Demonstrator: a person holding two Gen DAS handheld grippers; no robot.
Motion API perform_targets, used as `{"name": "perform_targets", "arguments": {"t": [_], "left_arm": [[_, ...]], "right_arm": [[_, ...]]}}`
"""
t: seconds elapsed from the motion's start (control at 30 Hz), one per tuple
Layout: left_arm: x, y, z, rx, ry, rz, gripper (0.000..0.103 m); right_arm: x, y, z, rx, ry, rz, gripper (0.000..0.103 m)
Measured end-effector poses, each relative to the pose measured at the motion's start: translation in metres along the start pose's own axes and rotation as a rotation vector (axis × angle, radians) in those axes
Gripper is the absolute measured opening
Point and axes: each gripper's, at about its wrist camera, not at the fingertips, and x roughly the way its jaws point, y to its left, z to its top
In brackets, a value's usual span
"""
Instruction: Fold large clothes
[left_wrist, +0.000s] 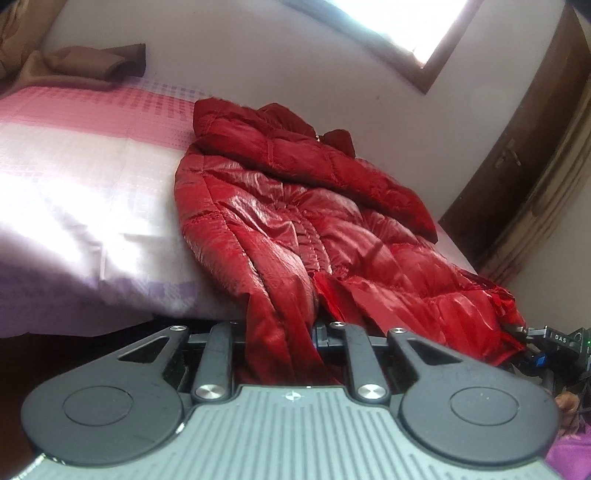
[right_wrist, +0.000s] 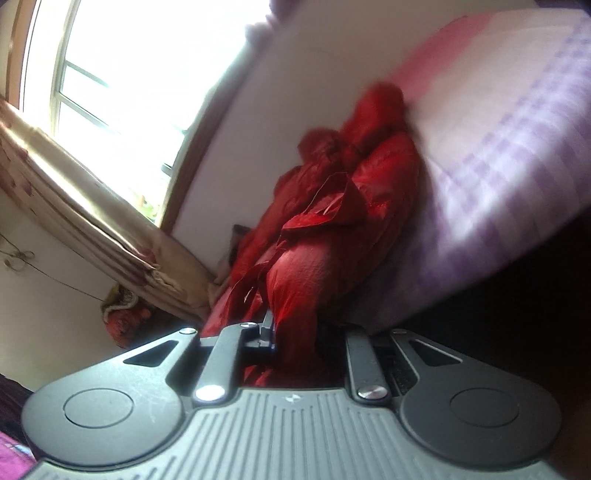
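The glossy red quilted down jacket lies spread on the bed, hem hanging over the near edge. The left gripper is clamped on one hem corner; the right gripper pinches the other. Risk: the slick padded shell may slide from either grip under uneven pull, or drag off the pink-and-lilac checked bedsheet. White wall, bright window, beige curtain, brown wooden door.

Bed: pink-and-lilac checked sheet.
Wall: white, behind bed.
Window: bright, beside bed; beige curtain.
Door: brown wood, past bed's corner.
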Motion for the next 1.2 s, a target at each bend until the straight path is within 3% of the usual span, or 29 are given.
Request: {"name": "perform_targets", "arguments": {"t": [0.13, 0.33, 0.7, 0.97, 1.2], "left_arm": [[-0.023, -0.006, -0.003, -0.014, -0.030, -0.019, 0.020], [-0.039, -0.019, 0.016, -0.040, -0.111, -0.032, 0.020], [-0.033, -0.044, 0.110, -0.124, -0.318, -0.024, 0.020], [0.048, -0.035, 0.192, -0.156, -0.317, 0.041, 0.022], [0.135, 0.000, 0.227, -0.194, -0.262, 0.115, 0.030]], "right_arm": [[-0.017, 0.021, 0.003, 0.015, -0.025, 0.063, 0.015], [-0.025, 0.055, 0.023, -0.079, -0.070, 0.164, 0.015], [0.013, 0.083, 0.113, -0.118, -0.163, 0.210, 0.015], [0.079, 0.078, 0.196, -0.128, -0.151, 0.115, 0.015], [0.152, 0.036, 0.236, -0.057, -0.133, 0.021, 0.016]]}}
